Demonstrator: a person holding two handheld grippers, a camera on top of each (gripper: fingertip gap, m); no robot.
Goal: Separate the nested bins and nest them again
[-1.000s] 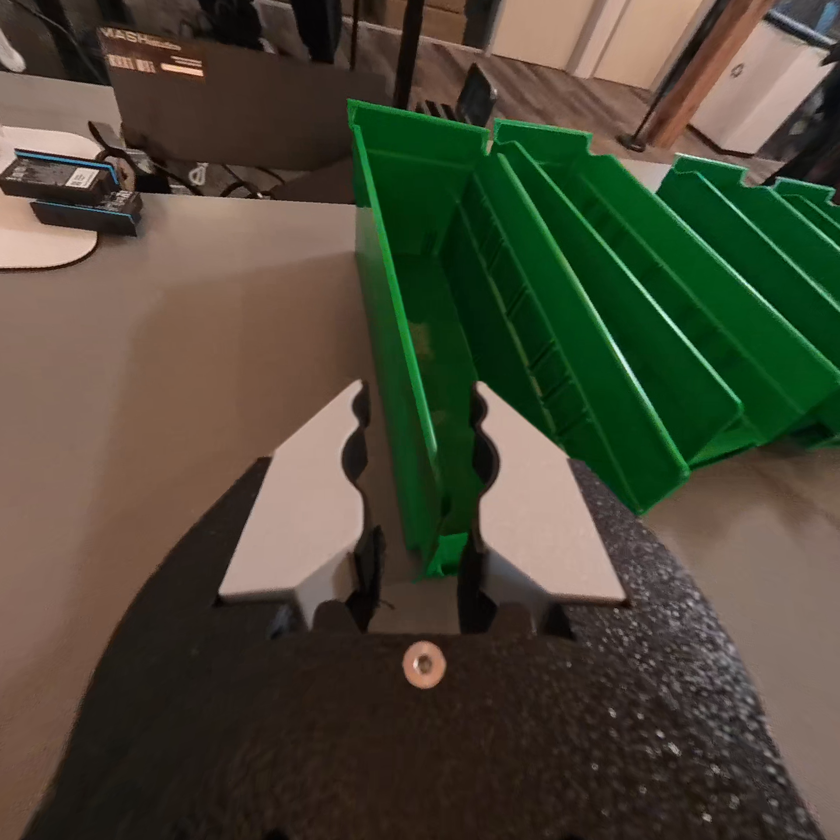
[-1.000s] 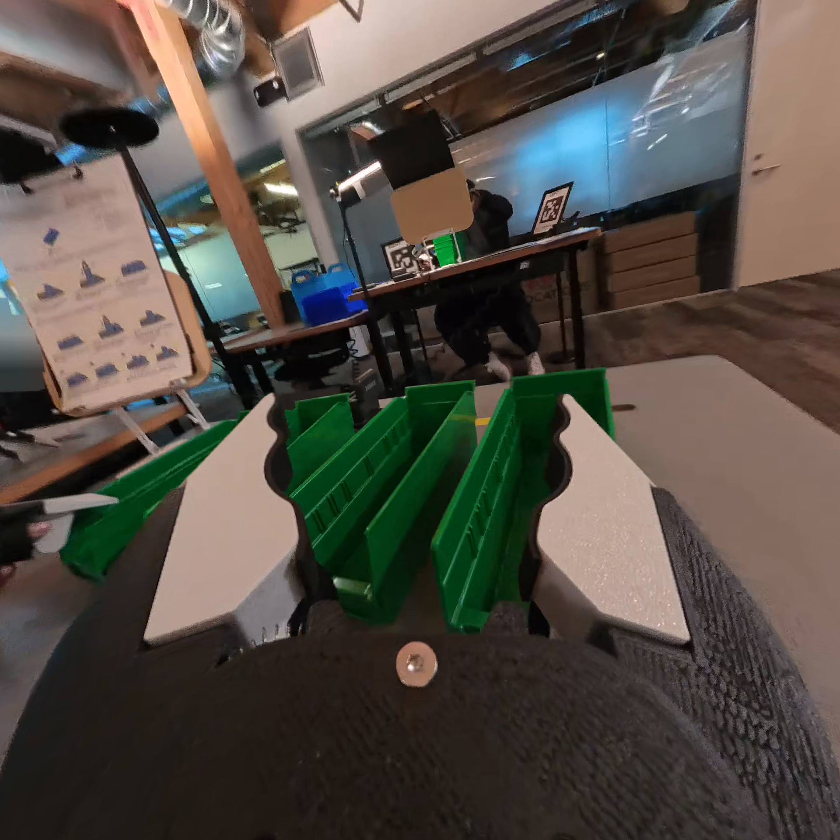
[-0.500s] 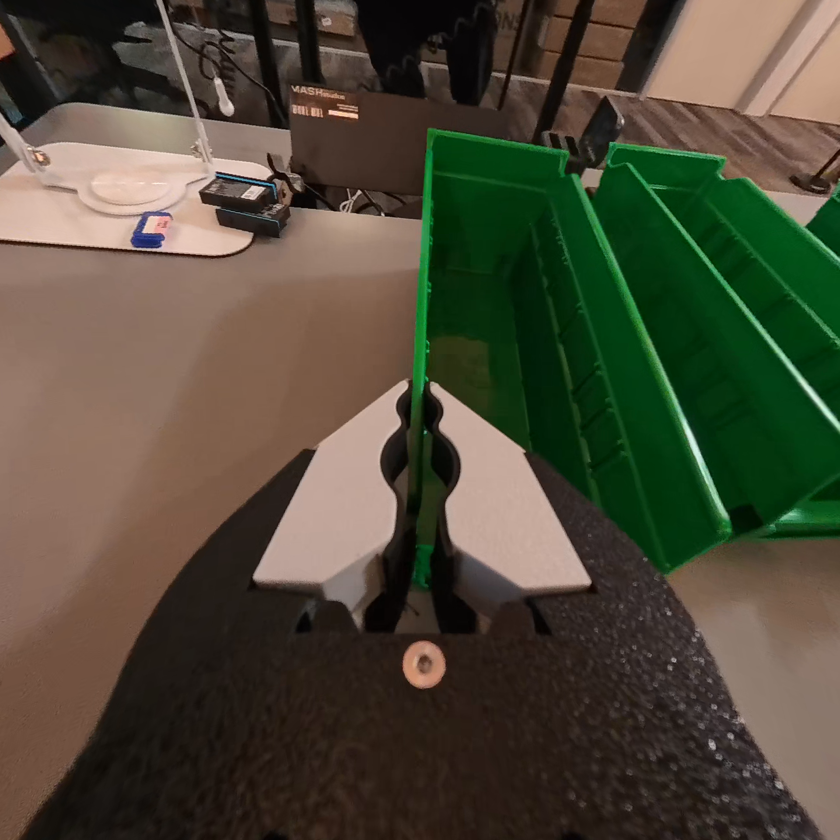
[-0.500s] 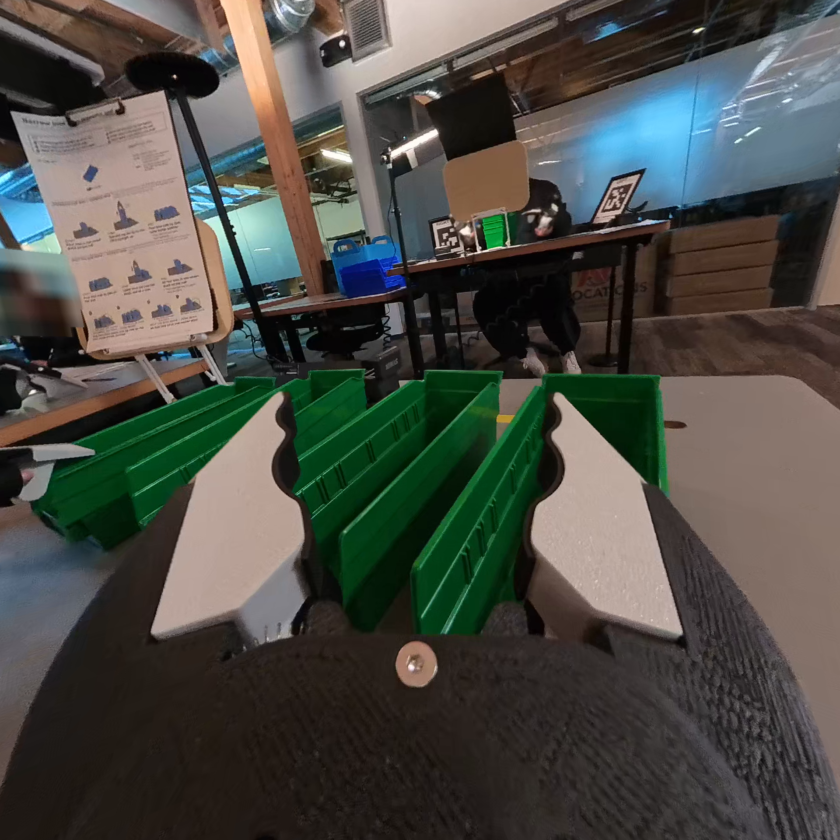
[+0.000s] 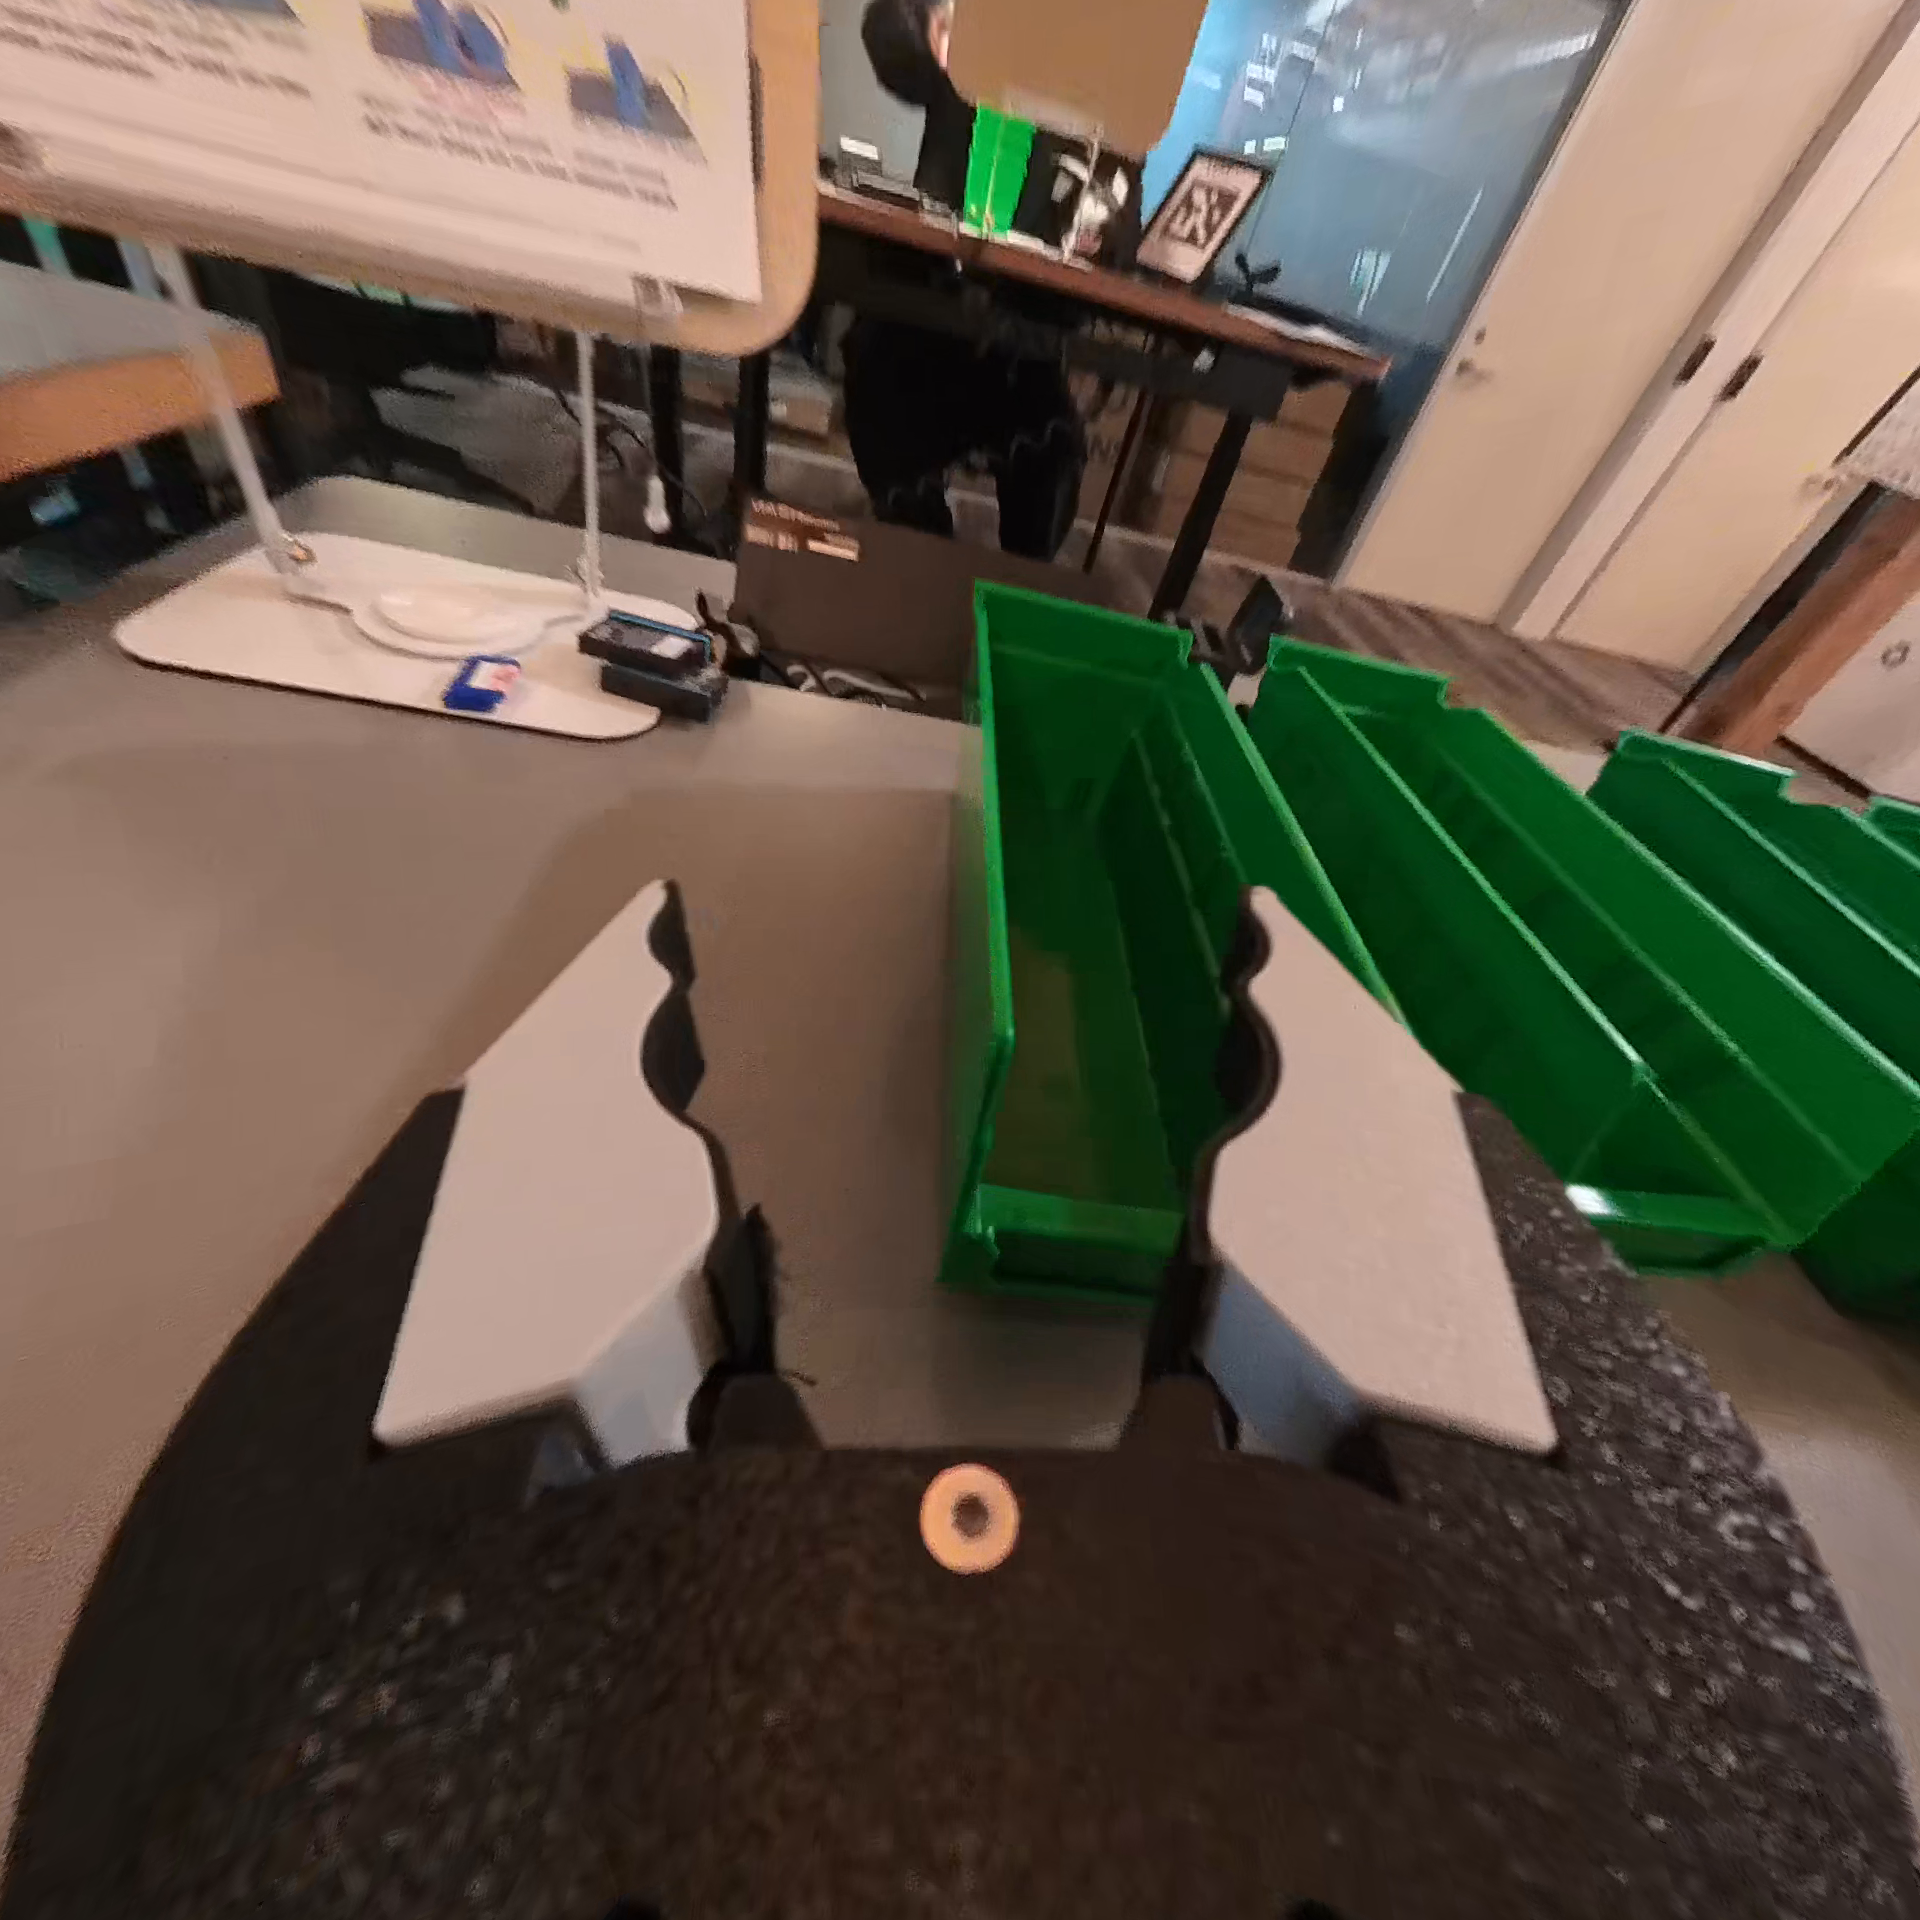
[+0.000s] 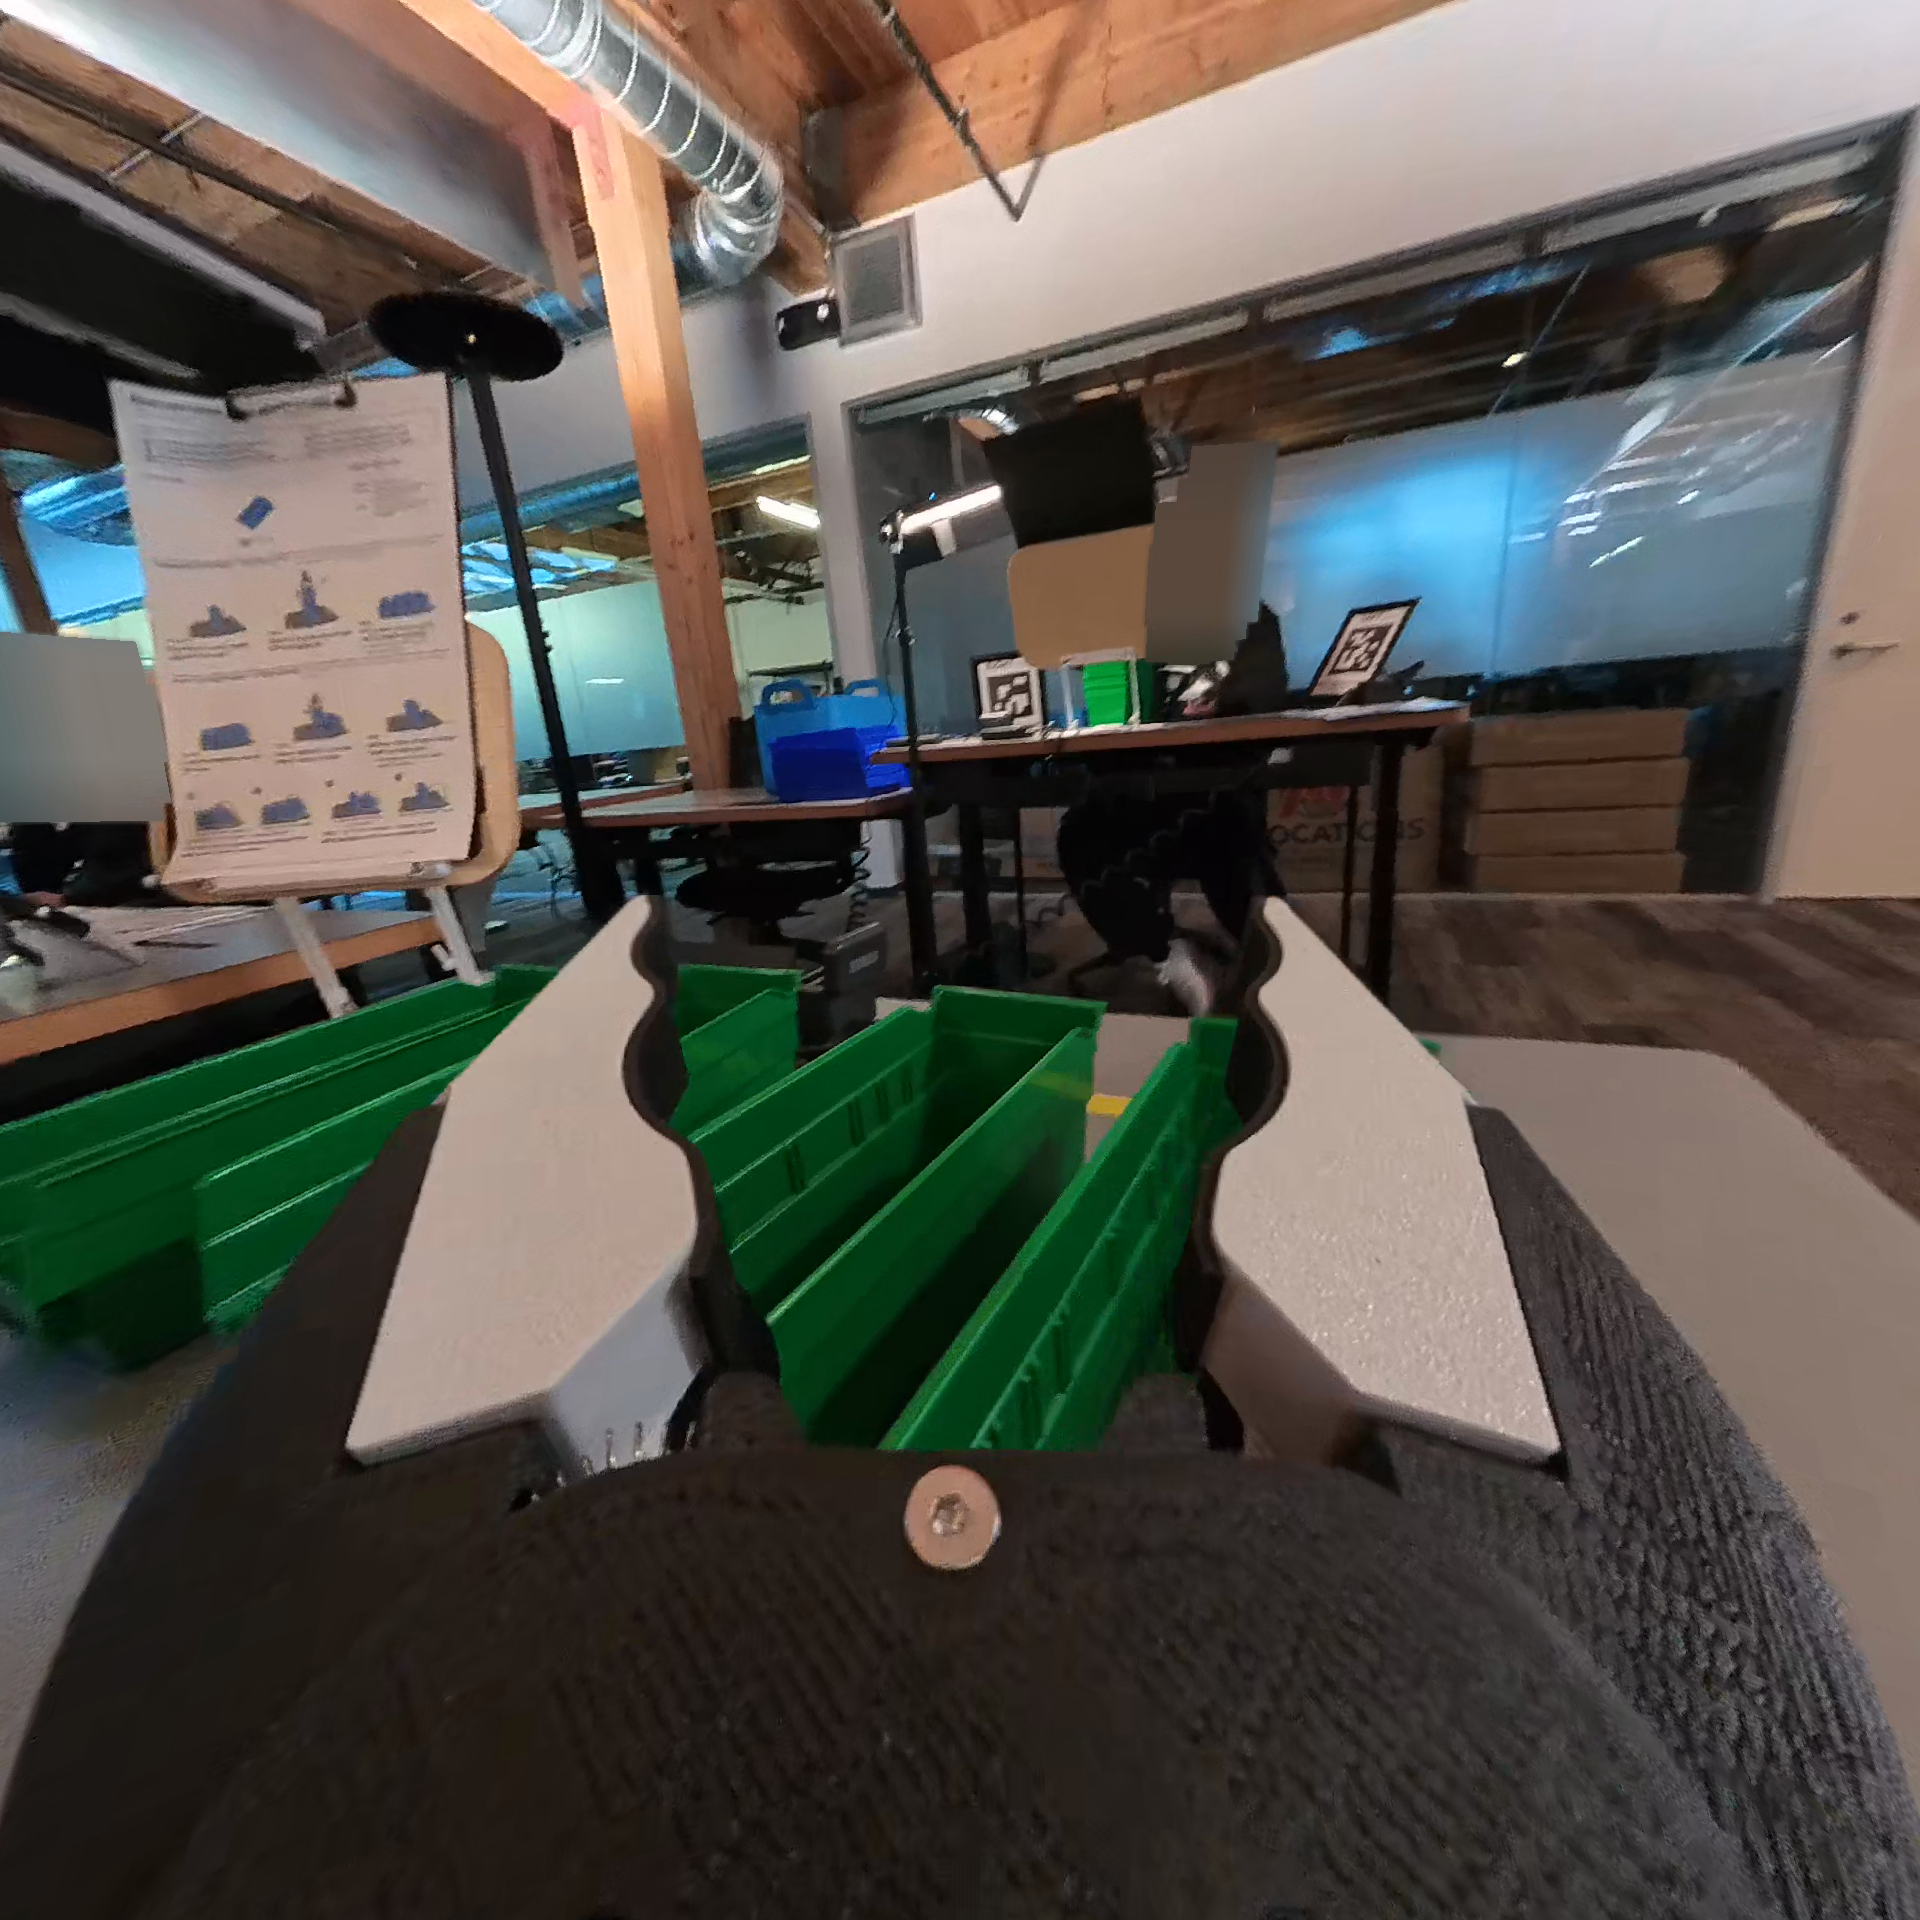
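Note:
Several long green bins lie side by side on the grey table (image 5: 416,935). In the left wrist view the leftmost bin (image 5: 1049,1049) rests flat, with more bins (image 5: 1538,997) to its right. My left gripper (image 5: 961,935) is open and empty, just in front of that bin's near end; its right finger (image 5: 1340,1164) overlaps the bin's right wall. In the right wrist view my right gripper (image 6: 956,935) is open and empty, held above two bins (image 6: 894,1174), with the rightmost bin (image 6: 1091,1278) by its right finger. More bins (image 6: 208,1143) lie at the left.
A white base plate (image 5: 343,655) with a stand and an instruction board stands at the table's back left, with a blue item (image 5: 478,686) and black devices (image 5: 655,665) by it. The table's right edge (image 6: 1714,1132) shows. A person sits at a far desk.
My left gripper, shut on the leftmost bin's left wall half a second ago, has opened and drawn back. The right gripper stayed open and tilted upward a little.

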